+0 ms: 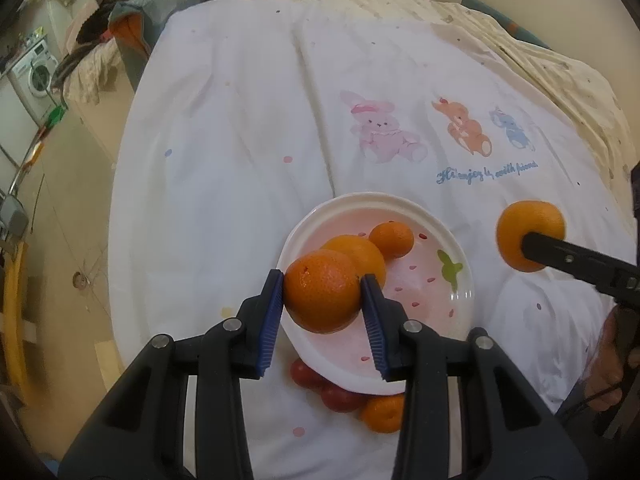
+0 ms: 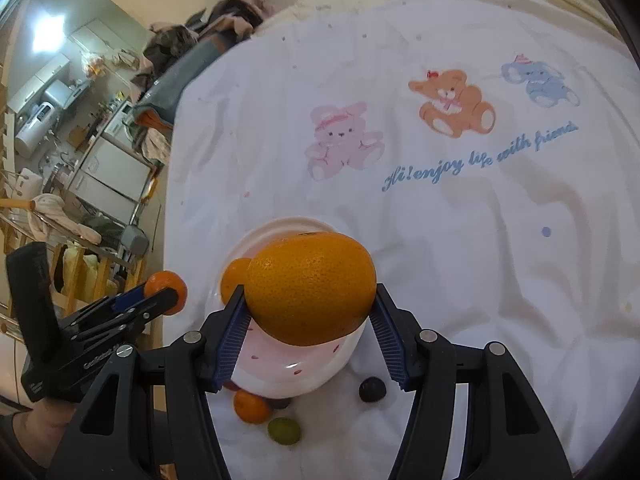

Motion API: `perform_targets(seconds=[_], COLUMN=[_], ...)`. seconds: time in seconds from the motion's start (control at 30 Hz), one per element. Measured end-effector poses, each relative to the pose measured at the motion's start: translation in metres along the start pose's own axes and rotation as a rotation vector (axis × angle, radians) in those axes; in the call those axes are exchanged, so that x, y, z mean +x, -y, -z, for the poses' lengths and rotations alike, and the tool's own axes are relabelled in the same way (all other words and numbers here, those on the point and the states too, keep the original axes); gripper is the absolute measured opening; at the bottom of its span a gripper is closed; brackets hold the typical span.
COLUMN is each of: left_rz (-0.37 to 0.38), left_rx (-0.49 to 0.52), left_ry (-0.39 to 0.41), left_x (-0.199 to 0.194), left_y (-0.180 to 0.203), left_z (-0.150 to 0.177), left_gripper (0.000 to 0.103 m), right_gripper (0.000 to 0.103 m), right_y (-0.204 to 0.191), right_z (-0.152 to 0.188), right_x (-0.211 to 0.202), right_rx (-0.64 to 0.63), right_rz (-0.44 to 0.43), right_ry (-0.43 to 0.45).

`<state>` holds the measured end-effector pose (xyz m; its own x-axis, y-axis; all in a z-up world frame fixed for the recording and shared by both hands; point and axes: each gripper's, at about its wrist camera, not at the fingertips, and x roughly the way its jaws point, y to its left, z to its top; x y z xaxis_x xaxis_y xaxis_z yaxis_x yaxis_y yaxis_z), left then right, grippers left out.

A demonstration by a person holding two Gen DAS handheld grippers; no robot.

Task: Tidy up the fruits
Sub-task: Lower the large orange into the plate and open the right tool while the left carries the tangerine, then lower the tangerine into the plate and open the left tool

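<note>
Blue ribbed pads of the left gripper (image 1: 323,294) clamp an orange (image 1: 322,297) from both sides, holding it over the 9 o'clock rim of a white plate (image 1: 448,320) with a pink, speckled centre and a green leaf mark. On the plate lie a second orange (image 1: 364,252), partly hidden behind the held one, and a small tangerine (image 1: 391,239) toward 12 o'clock. Just off the plate's 6 o'clock edge sit two red fruits (image 1: 320,384) and another tangerine (image 1: 382,414) on the cloth.

At 3 o'clock in the left wrist view, the right gripper (image 2: 310,308) grips a large orange (image 2: 311,288) between its pads; from its own camera this fruit hangs above the same plate. Near that camera, below the plate, lie a dark plum-like fruit (image 2: 372,390) and a green one (image 2: 284,431).

Printed on the white quilt (image 2: 460,260) in blue script is "Hi! enjoy life with friend" (image 2: 480,156), under three cartoon animals: pink (image 2: 340,140), orange (image 2: 456,102) and blue (image 2: 538,80). Small coloured dots speckle the fabric, and a cream blanket (image 1: 560,60) lies at the far edge.

White lettering on the left gripper's body cannot be read. Toward 9 o'clock in the left view stands a front-loading washing machine (image 1: 34,76) beyond piled clothes (image 1: 120,12); the right view shows white cabinets (image 2: 112,168) and a cluttered counter.
</note>
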<state>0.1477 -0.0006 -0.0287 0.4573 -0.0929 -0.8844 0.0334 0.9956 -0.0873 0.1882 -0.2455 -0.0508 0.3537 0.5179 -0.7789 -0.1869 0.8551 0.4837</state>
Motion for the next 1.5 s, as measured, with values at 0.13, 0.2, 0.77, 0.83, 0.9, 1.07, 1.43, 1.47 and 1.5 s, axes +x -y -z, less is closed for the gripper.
perform_targets(seconds=[0.13,0.2,0.77,0.83,0.9,1.07,1.43,1.47,1.5], left_rz=[0.009,0.012,0.047,0.044,0.041,0.025,0.056,0.055,0.054], left_rx=[-0.016,-0.021,-0.02,-0.018,-0.021,-0.021,0.053,0.06,0.065], left_ry=[-0.011,-0.02,-0.053,-0.058,-0.06,-0.059,-0.084,-0.089,-0.103], left_x=[0.006,0.009,0.018,0.019,0.02,0.022,0.024,0.026,0.03], left_y=[-0.004,-0.004,0.003,0.004,0.004,0.004,0.035,0.037,0.04], left_z=[-0.002,-0.002,0.0,0.002,0.003,0.005,0.021,0.023,0.025], left_gripper=[0.034,0.034,0.035,0.035,0.035,0.035,0.035,0.035,0.035], right_gripper=[0.062,0.062,0.065,0.065,0.079,0.083,0.083,0.083,0.083], right_y=[0.0,0.0,0.005,0.006,0.007,0.011,0.021,0.021,0.021], right_z=[-0.005,-0.007,-0.009,-0.009,-0.01,-0.017,-0.018,-0.015,-0.014], right_x=[0.025,0.037,0.08,0.079,0.076,0.06,0.014,0.009,0.006], right_rx=[-0.014,-0.026,-0.047,-0.036,-0.023,0.016,0.078,0.078,0.077], right_rz=[0.017,0.031,0.085,0.075,0.067,0.042,0.03,0.031,0.034], right_ry=[-0.054,-0.078,-0.167,-0.171,-0.163,-0.113,-0.022,-0.019,-0.019])
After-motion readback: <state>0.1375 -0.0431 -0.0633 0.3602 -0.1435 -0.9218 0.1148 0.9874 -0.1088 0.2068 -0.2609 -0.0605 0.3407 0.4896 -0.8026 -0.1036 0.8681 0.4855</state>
